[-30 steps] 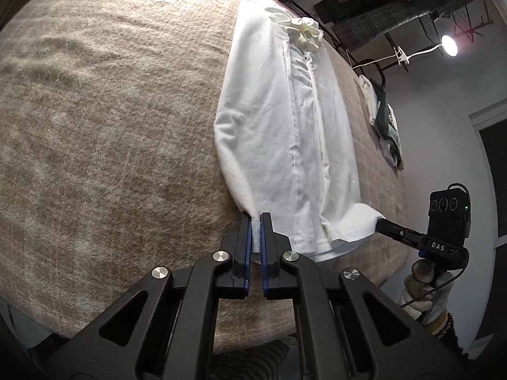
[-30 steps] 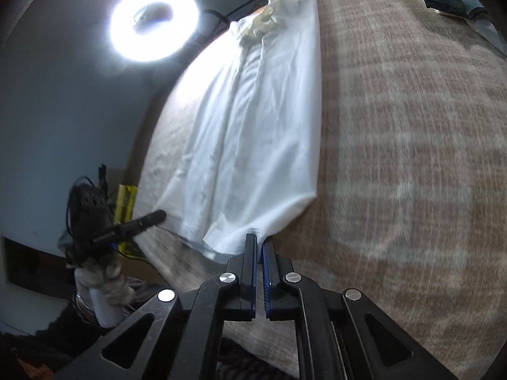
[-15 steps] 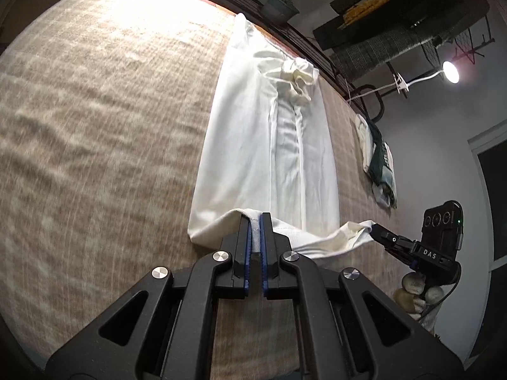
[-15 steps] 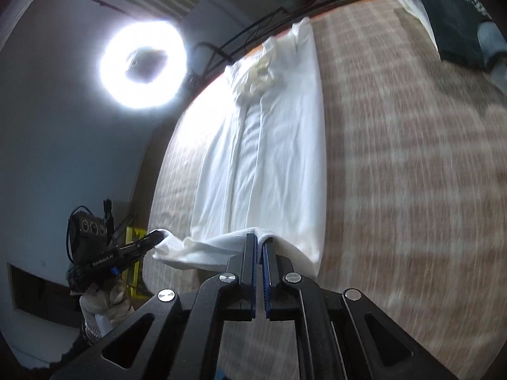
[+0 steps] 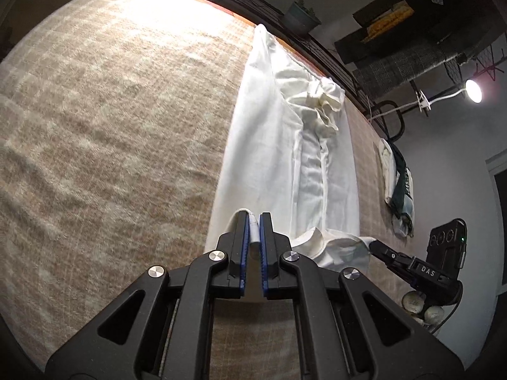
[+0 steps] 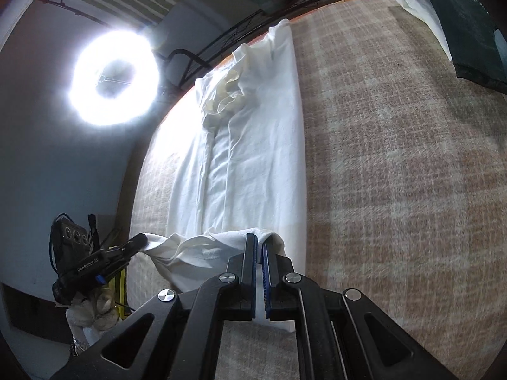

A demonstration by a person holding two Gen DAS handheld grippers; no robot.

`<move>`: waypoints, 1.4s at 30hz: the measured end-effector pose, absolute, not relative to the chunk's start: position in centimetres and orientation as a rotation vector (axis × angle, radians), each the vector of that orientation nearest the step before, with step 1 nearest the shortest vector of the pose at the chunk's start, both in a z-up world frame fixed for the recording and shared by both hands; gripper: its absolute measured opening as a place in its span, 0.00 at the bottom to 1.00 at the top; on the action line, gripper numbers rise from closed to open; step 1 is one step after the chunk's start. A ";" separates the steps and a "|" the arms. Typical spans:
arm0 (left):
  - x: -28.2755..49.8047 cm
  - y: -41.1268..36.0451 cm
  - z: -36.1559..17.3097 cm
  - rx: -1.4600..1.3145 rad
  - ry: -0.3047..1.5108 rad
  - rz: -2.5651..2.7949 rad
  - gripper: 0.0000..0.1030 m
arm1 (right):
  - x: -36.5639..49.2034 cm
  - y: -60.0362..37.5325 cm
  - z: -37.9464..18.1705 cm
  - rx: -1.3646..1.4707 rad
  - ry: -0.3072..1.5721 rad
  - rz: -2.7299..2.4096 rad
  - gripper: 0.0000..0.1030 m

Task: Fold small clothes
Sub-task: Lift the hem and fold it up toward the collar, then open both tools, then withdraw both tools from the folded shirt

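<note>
A white garment (image 5: 275, 145) lies lengthwise on a tan plaid blanket (image 5: 111, 126), its sides folded in and its ruffled collar at the far end. My left gripper (image 5: 253, 221) is shut on the near hem at one corner. My right gripper (image 6: 259, 240) is shut on the other hem corner; it also shows in the left wrist view (image 5: 374, 247). Both hold the hem lifted above the garment (image 6: 253, 145), so the near part doubles over toward the collar. The left gripper also shows in the right wrist view (image 6: 142, 240).
A pile of other clothes, white and dark green (image 5: 397, 186), lies on the blanket to the right; it shows at the top right of the right wrist view (image 6: 459, 22). A bright ring light (image 6: 114, 77) stands to the left. A metal rail (image 5: 317, 50) runs along the far edge.
Both grippers have lifted the hem off the blanket's near edge and carried it forward over the garment toward the collar. Their grip has not changed.
</note>
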State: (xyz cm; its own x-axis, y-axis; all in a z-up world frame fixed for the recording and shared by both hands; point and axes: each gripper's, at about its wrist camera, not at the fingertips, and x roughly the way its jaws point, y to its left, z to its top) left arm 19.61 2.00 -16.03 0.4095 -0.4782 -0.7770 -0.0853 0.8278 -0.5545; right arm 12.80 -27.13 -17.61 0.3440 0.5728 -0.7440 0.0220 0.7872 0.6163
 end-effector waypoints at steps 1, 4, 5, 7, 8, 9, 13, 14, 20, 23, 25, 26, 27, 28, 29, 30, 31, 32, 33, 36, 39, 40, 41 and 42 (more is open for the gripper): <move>19.7 2.2 -16.0 -0.574 1.134 -0.251 0.08 | 12.9 -27.2 -17.6 0.583 1.179 0.376 0.10; 19.6 3.0 -15.4 -0.597 1.102 -0.252 0.30 | 12.8 -27.7 -17.2 0.534 1.171 0.331 0.26; 19.5 3.1 -15.1 -0.594 1.091 -0.257 0.30 | 12.6 -27.9 -16.9 0.525 1.161 0.329 0.26; 19.1 2.8 -14.7 -0.552 1.083 -0.276 0.30 | 12.5 -27.8 -16.5 0.509 1.146 0.346 0.26; 18.8 2.6 -14.6 -0.527 1.083 -0.286 0.30 | 12.3 -27.6 -16.2 0.492 1.136 0.360 0.25; 18.6 2.4 -14.6 -0.512 1.084 -0.293 0.30 | 12.0 -27.3 -15.9 0.469 1.131 0.385 0.23; 17.7 1.5 -15.4 -0.452 1.133 -0.325 0.30 | 10.9 -25.0 -15.6 0.369 1.145 0.477 0.18; 17.6 1.3 -15.7 -0.443 1.144 -0.328 0.30 | 10.6 -24.3 -15.8 0.346 1.157 0.499 0.17; 17.7 -1.1 -17.7 -0.355 1.210 -0.349 0.28 | 10.3 -21.6 -17.8 0.242 1.221 0.537 0.17; 18.4 -1.9 -18.3 -0.342 1.218 -0.344 0.28 | 11.3 -21.4 -18.0 0.249 1.214 0.529 0.17; 19.0 -2.2 -18.2 -0.334 1.198 -0.329 0.28 | 12.0 -21.5 -17.9 0.257 1.201 0.510 0.17; 19.3 -2.3 -18.1 -0.340 1.190 -0.326 0.28 | 12.3 -21.5 -17.9 0.261 1.197 0.502 0.17; 19.7 -2.2 -18.0 -0.351 1.178 -0.322 0.28 | 12.7 -21.6 -17.9 0.269 1.190 0.489 0.17; 20.0 -2.2 -17.9 -0.355 1.171 -0.313 0.28 | 13.1 -21.8 -17.9 0.278 1.180 0.470 0.17; 20.4 -2.1 -17.9 -0.355 1.163 -0.300 0.28 | 13.6 -21.9 -17.8 0.280 1.173 0.449 0.17; 20.7 -2.0 -17.9 -0.349 1.155 -0.286 0.28 | 13.9 -22.0 -17.8 0.277 1.167 0.433 0.18; 20.9 -2.0 -17.9 -0.341 1.150 -0.274 0.28 | 14.2 -22.1 -17.8 0.273 1.162 0.415 0.18; 21.1 -1.9 -17.9 -0.330 1.143 -0.266 0.28 | 14.4 -22.3 -17.9 0.268 1.161 0.400 0.18; 21.3 -2.0 -17.9 -0.311 1.134 -0.254 0.28 | 14.7 -22.3 -17.9 0.261 1.161 0.386 0.18; 21.9 -2.1 -17.9 -0.227 1.100 -0.221 0.28 | 15.1 -22.2 -18.0 0.222 1.156 0.351 0.19; 22.5 -2.0 -18.2 -0.162 1.078 -0.191 0.28 | 15.1 -22.1 -17.7 0.186 1.147 0.330 0.20; 22.7 -1.9 -18.3 -0.148 1.073 -0.183 0.28 | 15.1 -22.0 -17.6 0.169 1.142 0.318 0.20; 22.8 -1.8 -18.3 -0.140 1.071 -0.176 0.28 | 15.1 -21.9 -17.4 0.147 1.137 0.306 0.20; 23.0 -1.6 -18.3 -0.138 1.069 -0.170 0.28 | 15.1 -21.8 -17.3 0.127 1.132 0.297 0.20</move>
